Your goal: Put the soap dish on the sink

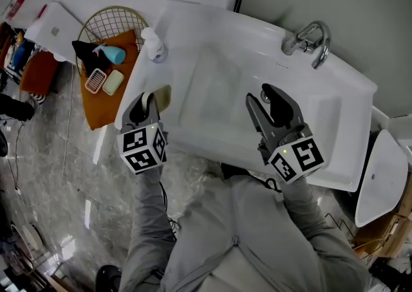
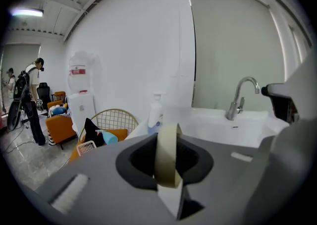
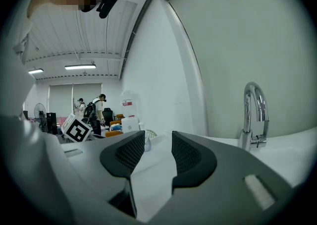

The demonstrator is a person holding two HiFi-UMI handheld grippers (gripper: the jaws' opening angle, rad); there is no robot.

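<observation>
My left gripper (image 1: 147, 100) is shut on the beige soap dish (image 1: 163, 96) and holds it over the left rim of the white sink (image 1: 335, 112). In the left gripper view the soap dish (image 2: 167, 153) stands edge-on between the dark jaws of that gripper (image 2: 166, 165). Whether the dish touches the rim cannot be told. My right gripper (image 1: 262, 96) hangs open above the basin near the drain, with nothing in it. The right gripper view shows bare white sink through the gap in that gripper (image 3: 152, 152).
A chrome faucet (image 1: 309, 40) stands at the sink's back right. A soap dispenser (image 1: 153, 45) sits on the back left corner. Left of the sink, an orange wire-backed chair (image 1: 103, 107) carries a pink basket (image 1: 96, 80), a green soap (image 1: 113, 82) and a blue item (image 1: 114, 54). People stand far off (image 2: 34, 100).
</observation>
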